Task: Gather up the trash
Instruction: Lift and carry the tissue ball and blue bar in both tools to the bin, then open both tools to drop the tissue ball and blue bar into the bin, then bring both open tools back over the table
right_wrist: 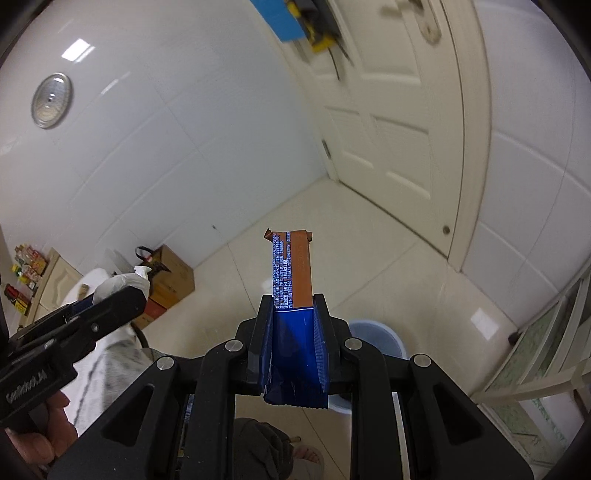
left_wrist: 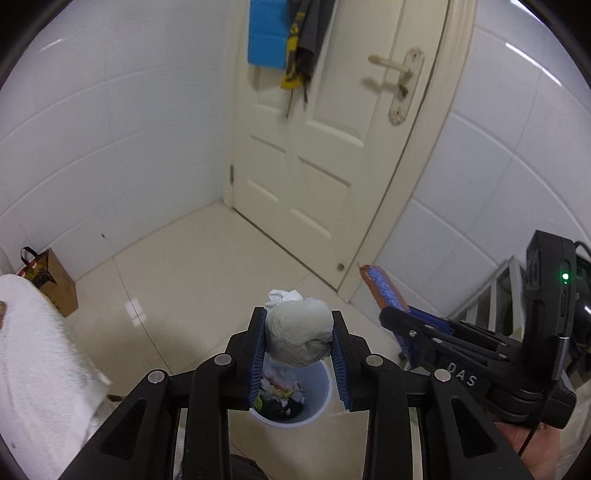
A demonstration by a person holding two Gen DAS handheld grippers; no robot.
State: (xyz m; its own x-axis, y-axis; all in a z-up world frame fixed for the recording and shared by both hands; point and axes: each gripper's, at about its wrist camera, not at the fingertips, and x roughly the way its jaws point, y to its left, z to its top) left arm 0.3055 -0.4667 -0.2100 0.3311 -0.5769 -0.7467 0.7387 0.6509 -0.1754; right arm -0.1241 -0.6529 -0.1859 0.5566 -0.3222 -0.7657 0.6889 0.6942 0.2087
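My left gripper [left_wrist: 299,332] is clamped on a crumpled grey paper wad [left_wrist: 298,335], which hangs right above the pale blue bin [left_wrist: 317,410] on the tiled floor [left_wrist: 192,266]; the bin already holds mixed scraps. My right gripper [right_wrist: 293,317] pinches a blue and brown wrapper [right_wrist: 291,273] that sticks up past its fingertips, with the bin just beyond and below it, near the white door [left_wrist: 314,147].

Closed door [left_wrist: 310,147], blue item [left_wrist: 266,33] hanging; brown bag [left_wrist: 55,282], perhaps paper.
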